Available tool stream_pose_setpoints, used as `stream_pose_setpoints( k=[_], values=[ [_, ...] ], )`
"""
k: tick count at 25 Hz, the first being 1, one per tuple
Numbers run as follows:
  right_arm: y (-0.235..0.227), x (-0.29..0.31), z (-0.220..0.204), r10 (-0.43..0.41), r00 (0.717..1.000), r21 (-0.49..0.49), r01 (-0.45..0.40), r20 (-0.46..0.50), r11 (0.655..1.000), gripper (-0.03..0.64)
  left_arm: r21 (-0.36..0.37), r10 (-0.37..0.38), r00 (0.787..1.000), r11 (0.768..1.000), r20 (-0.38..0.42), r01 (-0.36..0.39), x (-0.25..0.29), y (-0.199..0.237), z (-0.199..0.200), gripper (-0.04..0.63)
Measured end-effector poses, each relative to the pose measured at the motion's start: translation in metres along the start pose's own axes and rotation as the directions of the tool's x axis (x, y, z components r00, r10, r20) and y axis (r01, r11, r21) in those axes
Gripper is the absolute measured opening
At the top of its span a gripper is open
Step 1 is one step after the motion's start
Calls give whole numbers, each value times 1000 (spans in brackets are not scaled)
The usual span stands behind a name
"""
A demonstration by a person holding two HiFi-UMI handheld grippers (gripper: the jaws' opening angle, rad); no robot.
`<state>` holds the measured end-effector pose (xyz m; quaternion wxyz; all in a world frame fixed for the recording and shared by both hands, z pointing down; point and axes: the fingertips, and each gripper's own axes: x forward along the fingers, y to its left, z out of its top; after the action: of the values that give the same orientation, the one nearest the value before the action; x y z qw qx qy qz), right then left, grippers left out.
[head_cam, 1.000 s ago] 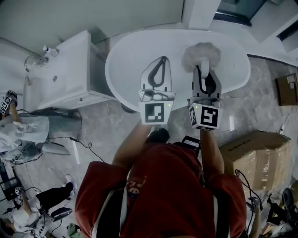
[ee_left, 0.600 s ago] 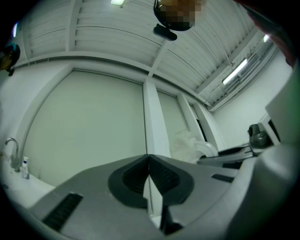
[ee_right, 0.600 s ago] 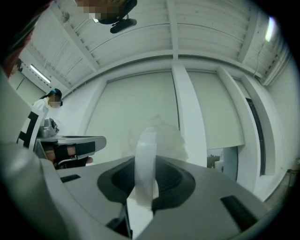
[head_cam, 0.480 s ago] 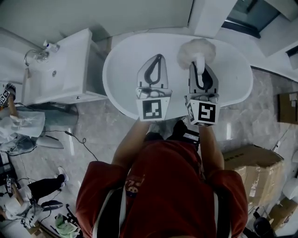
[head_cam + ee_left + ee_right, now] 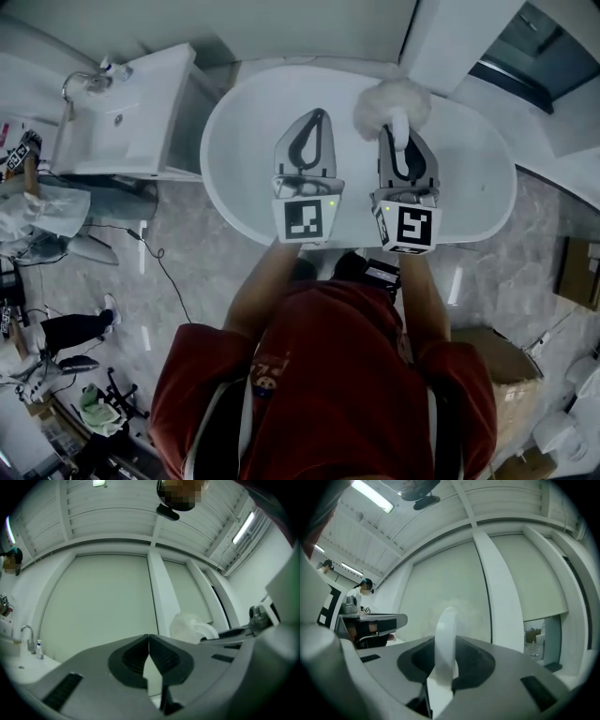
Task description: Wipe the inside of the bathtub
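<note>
A white oval bathtub (image 5: pixel 234 159) lies below both grippers in the head view. My right gripper (image 5: pixel 400 128) is shut on the white handle (image 5: pixel 445 639) of a fluffy duster (image 5: pixel 391 103), whose pale head hangs over the tub's far side. The duster (image 5: pixel 190 626) also shows to the right in the left gripper view. My left gripper (image 5: pixel 318 117) is shut with nothing in it, its jaws meeting at the tips, and it hovers over the middle of the tub beside the right one. Both gripper views look level at a plain wall.
A white washbasin cabinet (image 5: pixel 127 117) with a tap (image 5: pixel 80 82) stands left of the tub. A white pillar (image 5: pixel 459 42) rises behind the tub. Cables (image 5: pixel 155 262) and gear (image 5: pixel 56 356) lie on the marble floor at left. Cardboard boxes (image 5: pixel 581 272) sit at right.
The person has stepped closer and shifted left along the tub. Both grippers now hang further over the tub. The duster stays held in the right gripper.
</note>
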<state>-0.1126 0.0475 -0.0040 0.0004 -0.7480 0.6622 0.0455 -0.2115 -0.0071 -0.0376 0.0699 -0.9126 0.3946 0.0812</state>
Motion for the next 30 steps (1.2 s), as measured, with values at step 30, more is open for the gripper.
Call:
stream_pose_setpoints(
  k=[30],
  values=[
    [78,162,-238,113,946,51,-102,-304,993,94,-26,100,975,994,-197,-108,36,148,-223,15]
  ],
)
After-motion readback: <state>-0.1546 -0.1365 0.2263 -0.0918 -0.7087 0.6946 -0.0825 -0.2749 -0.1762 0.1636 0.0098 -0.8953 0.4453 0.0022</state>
